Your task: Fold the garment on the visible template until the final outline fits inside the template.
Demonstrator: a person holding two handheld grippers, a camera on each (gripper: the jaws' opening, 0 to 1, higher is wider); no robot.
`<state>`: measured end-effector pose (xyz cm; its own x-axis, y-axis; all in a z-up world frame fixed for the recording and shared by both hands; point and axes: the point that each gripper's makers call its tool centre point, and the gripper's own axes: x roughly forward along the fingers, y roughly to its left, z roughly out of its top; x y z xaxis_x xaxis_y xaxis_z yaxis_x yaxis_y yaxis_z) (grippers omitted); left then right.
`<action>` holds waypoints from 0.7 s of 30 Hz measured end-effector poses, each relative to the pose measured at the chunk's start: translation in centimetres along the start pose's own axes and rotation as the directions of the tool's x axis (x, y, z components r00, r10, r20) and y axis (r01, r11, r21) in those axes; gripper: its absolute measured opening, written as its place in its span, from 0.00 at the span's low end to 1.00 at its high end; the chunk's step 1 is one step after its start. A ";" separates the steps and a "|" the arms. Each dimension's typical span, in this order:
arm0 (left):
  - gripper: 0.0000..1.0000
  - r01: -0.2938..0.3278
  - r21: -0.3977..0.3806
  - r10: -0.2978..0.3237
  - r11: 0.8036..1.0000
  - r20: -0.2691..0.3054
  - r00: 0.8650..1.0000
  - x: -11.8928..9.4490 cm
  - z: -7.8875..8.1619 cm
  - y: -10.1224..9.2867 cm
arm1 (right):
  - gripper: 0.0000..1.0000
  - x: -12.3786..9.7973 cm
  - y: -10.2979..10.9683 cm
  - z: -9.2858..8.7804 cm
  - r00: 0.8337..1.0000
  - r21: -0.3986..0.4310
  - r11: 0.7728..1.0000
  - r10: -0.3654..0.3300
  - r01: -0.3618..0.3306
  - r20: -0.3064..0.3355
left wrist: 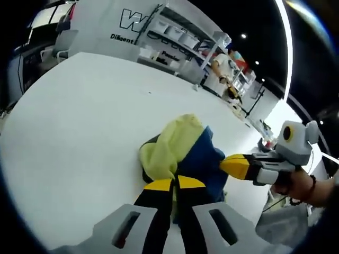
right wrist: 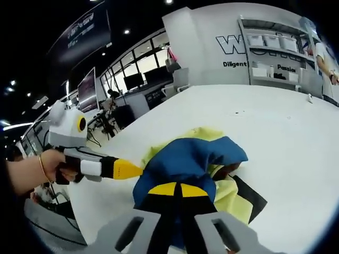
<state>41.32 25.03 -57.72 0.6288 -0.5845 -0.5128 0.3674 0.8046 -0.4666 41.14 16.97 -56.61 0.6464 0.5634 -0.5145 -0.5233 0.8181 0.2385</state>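
While a white table spreads wide, the blue-and-yellow garment sits bunched near its edge, the left gripper and right gripper both clamped on cloth; uneven pulling could drag it off the black template.

Left claw and right claw both have their jaws pressed together, pinching the garment between them.

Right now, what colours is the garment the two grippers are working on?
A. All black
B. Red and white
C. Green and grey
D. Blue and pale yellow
D: the bunched garment on the white table shows dark blue fabric over pale yellow in both gripper views.
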 end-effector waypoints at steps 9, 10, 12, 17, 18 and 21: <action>0.00 -0.018 0.004 0.018 1.000 0.015 1.000 -0.3 0.3 0.6 | 0.18 -0.3 1.3 -1.1 0.999 -0.039 0.999 0.023 -0.024 -0.035; 0.00 -0.014 0.001 0.013 1.000 0.012 1.000 -0.3 0.3 0.5 | 0.23 -0.2 1.7 -1.1 0.999 -0.051 0.998 0.027 -0.029 -0.035; 0.00 -0.011 -0.008 0.011 1.000 0.018 1.000 -0.2 0.4 0.5 | 0.34 0.1 2.4 -1.1 0.999 -0.078 0.996 0.032 -0.035 -0.036; 0.00 0.004 -0.013 -0.003 1.000 0.022 1.000 -0.4 0.6 0.0 | 0.53 1.4 3.8 -2.3 0.998 -0.128 0.992 0.011 -0.019 -0.062; 0.00 0.003 -0.012 -0.003 1.000 0.022 1.000 -0.5 0.6 -0.1 | 0.52 1.8 3.7 -2.8 0.998 -0.148 0.989 -0.008 -0.003 -0.070; 0.00 0.010 -0.011 -0.010 1.000 0.021 1.000 -0.6 0.5 -0.3 | 0.50 2.6 3.4 -3.4 0.996 -0.139 0.990 -0.040 0.029 -0.078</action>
<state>41.17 25.17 -56.89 0.6395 -0.5899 -0.4929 0.3659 0.7975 -0.4797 39.13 20.84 -59.95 0.6217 0.5193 -0.5864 -0.5762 0.8103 0.1067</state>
